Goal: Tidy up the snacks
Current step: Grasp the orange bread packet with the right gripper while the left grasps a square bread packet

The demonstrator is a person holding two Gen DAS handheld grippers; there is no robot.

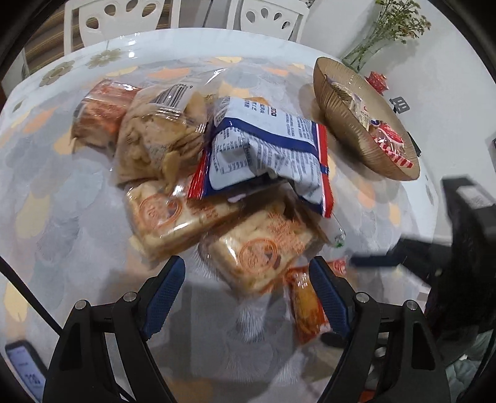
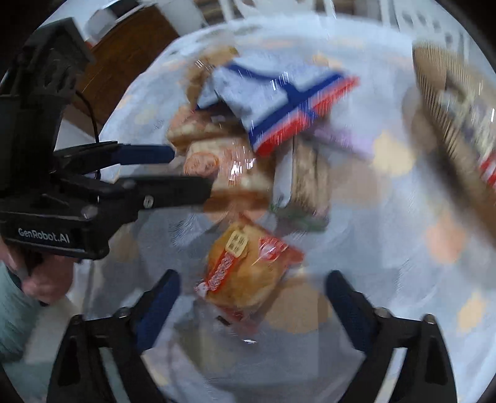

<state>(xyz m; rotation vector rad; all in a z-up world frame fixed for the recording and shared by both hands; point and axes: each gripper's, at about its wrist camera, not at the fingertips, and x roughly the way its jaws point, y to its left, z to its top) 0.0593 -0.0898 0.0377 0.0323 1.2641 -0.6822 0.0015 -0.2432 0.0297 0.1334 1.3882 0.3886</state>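
Note:
A pile of snack packets lies on the patterned table [image 1: 55, 192]. A blue, white and red bag [image 1: 266, 145] tops it, over clear packets of cracker biscuits [image 1: 257, 251]. My left gripper [image 1: 246, 276] is open, its fingertips astride the nearest cracker packet. A small orange cake packet [image 1: 305, 307] lies by its right finger. In the blurred right wrist view my right gripper [image 2: 252, 288] is open around that orange packet [image 2: 245, 272]. The left gripper [image 2: 173, 173] reaches in from the left toward the pile. A gold bowl [image 1: 341, 111] holds several snacks.
White chairs [image 1: 121, 18] stand behind the table. A vase of flowers [image 1: 384, 34] and a small red object [image 1: 376, 80] stand behind the bowl. A phone [image 1: 24, 369] lies at the lower left. The right gripper's body [image 1: 465, 235] shows at the right edge.

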